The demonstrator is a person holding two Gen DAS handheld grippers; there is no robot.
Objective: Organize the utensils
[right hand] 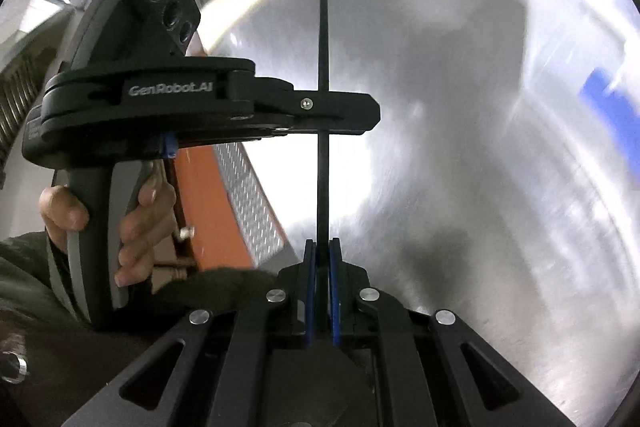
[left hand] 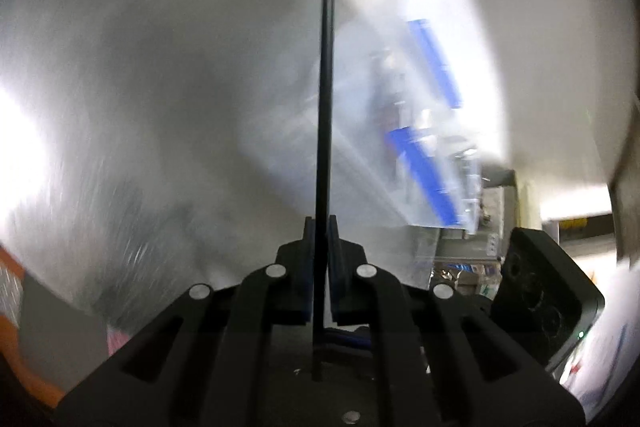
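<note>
My left gripper is shut on a thin black chopstick that runs straight up the left wrist view. My right gripper is shut on a second thin black chopstick that points up over the steel table. In the right wrist view the left gripper reaches in from the left, held by a hand, and crosses the chopstick about halfway up. Whether it touches this stick I cannot tell.
A clear organizer with blue parts lies blurred on the steel table to the right. An orange edge and a diamond-plate strip lie beyond the table's left side. The right gripper's body shows at lower right.
</note>
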